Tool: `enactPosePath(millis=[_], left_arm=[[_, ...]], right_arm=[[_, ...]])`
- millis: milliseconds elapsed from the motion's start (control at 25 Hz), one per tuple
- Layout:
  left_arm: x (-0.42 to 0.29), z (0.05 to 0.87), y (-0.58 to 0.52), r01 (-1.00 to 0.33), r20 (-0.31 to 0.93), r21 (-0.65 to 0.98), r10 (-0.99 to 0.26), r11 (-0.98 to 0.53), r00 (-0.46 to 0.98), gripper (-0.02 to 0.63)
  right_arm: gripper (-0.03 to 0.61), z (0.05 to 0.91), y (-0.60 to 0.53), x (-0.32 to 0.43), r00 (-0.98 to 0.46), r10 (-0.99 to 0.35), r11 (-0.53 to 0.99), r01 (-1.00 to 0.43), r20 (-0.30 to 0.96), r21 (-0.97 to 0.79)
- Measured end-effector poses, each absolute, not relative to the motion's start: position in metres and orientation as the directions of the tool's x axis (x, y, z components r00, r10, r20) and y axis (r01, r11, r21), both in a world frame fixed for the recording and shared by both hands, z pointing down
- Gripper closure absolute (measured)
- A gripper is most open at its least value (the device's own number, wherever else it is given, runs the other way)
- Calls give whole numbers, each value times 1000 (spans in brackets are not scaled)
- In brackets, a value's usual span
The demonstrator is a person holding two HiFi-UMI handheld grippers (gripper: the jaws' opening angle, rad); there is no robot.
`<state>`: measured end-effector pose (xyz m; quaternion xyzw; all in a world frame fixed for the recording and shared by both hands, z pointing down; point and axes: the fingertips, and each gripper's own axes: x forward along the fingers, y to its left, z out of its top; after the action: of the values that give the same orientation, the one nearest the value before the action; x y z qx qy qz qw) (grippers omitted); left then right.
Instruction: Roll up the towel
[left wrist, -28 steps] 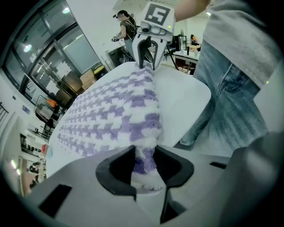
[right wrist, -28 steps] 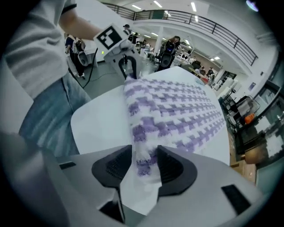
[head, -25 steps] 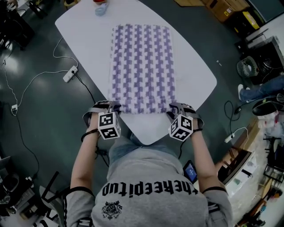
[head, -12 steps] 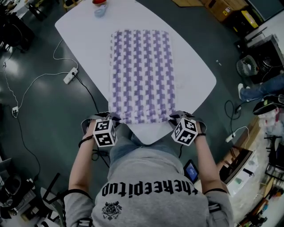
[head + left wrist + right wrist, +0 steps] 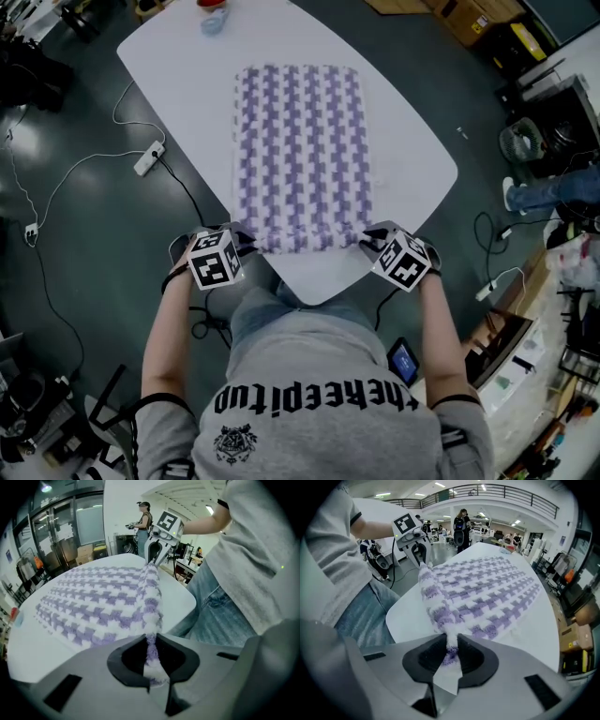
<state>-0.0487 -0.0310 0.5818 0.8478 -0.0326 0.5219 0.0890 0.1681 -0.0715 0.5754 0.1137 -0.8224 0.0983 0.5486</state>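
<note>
Head view, towel: the purple-and-white checked towel lies flat and lengthways on the white table. Its near short edge is close to the table's near rim.
Head view, left gripper: the left gripper is at the towel's near left corner, pointing steeply down, with its marker cube facing up.
Head view, right gripper: the right gripper is at the near right corner in a mirrored pose, so the 2 grippers sit at opposite ends of that short edge.
Head view, floor: a white power strip with its cable lies on the dark floor to the left of the table.
Left gripper view, jaws: they have just been closing and are now clenched on the towel's corner, with a thin fold of purple-and-white cloth pinched between the 2 pads.
Left gripper view, towel: the near edge rises as a narrow ridge running from these jaws across to the right gripper. The rest lies flat on the table to the left, and the person's jeans are to the right.
Right gripper view, jaws: they have also just been closing and now grip the other corner, with cloth squeezed between the pads.
Right gripper view, towel: the same raised edge stretches away to the left gripper, and the towel's body lies spread over the table to the right.
</note>
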Motion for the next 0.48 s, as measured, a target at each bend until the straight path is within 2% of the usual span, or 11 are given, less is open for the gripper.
enactPosePath(millis=[480], left_arm=[[-67, 591, -54, -213, 905, 50, -46, -976, 423, 575]], right_arm=[[518, 583, -94, 154, -317, -190, 948, -303, 929, 91]])
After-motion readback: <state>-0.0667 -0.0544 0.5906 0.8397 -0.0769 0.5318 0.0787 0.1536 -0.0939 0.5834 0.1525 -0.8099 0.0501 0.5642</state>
